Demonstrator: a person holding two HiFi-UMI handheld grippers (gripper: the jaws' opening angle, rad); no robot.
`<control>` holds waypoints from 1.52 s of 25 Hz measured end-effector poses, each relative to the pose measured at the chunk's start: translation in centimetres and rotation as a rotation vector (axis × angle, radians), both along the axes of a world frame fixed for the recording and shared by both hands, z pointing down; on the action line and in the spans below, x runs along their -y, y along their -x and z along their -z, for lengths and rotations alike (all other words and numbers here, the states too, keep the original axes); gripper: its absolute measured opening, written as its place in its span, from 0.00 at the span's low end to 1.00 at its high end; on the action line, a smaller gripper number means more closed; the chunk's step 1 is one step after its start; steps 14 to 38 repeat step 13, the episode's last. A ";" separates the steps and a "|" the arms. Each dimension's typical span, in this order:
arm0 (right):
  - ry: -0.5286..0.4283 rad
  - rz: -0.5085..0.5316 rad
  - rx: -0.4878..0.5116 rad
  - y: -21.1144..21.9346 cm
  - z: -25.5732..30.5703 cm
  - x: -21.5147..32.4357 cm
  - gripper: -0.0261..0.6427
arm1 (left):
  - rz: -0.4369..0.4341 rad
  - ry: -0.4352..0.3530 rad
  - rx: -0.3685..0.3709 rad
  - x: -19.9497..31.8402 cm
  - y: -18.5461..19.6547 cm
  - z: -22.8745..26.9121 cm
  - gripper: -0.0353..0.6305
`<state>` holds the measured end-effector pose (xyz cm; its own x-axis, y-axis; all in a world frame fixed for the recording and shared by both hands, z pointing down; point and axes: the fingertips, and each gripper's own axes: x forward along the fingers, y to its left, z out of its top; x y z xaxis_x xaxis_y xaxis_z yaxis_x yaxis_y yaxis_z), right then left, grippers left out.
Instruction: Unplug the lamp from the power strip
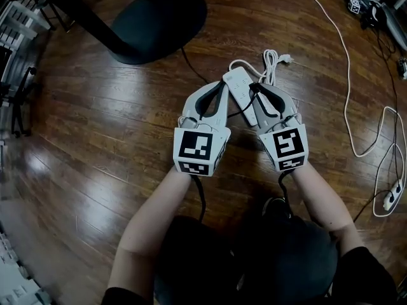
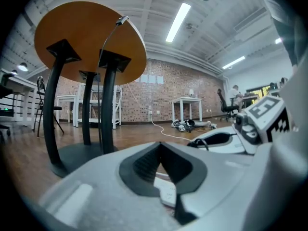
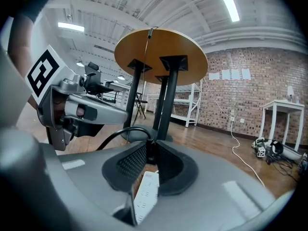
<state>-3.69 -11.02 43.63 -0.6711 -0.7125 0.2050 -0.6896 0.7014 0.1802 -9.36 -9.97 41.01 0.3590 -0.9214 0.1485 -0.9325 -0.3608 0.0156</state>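
Power strip (image 1: 240,86) at centre, between both gripper tips over the wooden floor (image 1: 95,138); the risk is the strip coming along with the plug.
Left gripper (image 1: 220,89) is clenched, tips meeting at the strip's far-left end; can't tell if they nip its edge, so the strip may be unanchored and drag or swing when pulled. Right gripper (image 1: 256,91) is clenched on the black lamp plug (image 3: 147,150) at the strip's far end; can't tell if the plug is still seated. The grip looks tip-only, so a skewed pull could slip off or bend the prongs. The black cord (image 3: 115,134) loops left toward the left gripper and could snag. The strip's white cable (image 1: 270,62) is bunched far right and may tug.
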 end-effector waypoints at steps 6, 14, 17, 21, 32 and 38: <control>-0.008 -0.003 0.017 0.0 0.7 0.0 0.12 | 0.006 -0.026 0.027 -0.1 0.6 -0.1 0.05; -0.007 0.002 0.026 0.1 0.4 -0.2 0.12 | 0.012 -0.022 0.037 -0.3 1.1 -0.3 0.05; -0.007 0.002 0.026 0.1 0.4 -0.2 0.12 | 0.012 -0.022 0.037 -0.3 1.1 -0.3 0.05; -0.007 0.002 0.026 0.1 0.4 -0.2 0.12 | 0.012 -0.022 0.037 -0.3 1.1 -0.3 0.05; -0.007 0.002 0.026 0.1 0.4 -0.2 0.12 | 0.012 -0.022 0.037 -0.3 1.1 -0.3 0.05; -0.007 0.002 0.026 0.1 0.4 -0.2 0.12 | 0.012 -0.022 0.037 -0.3 1.1 -0.3 0.05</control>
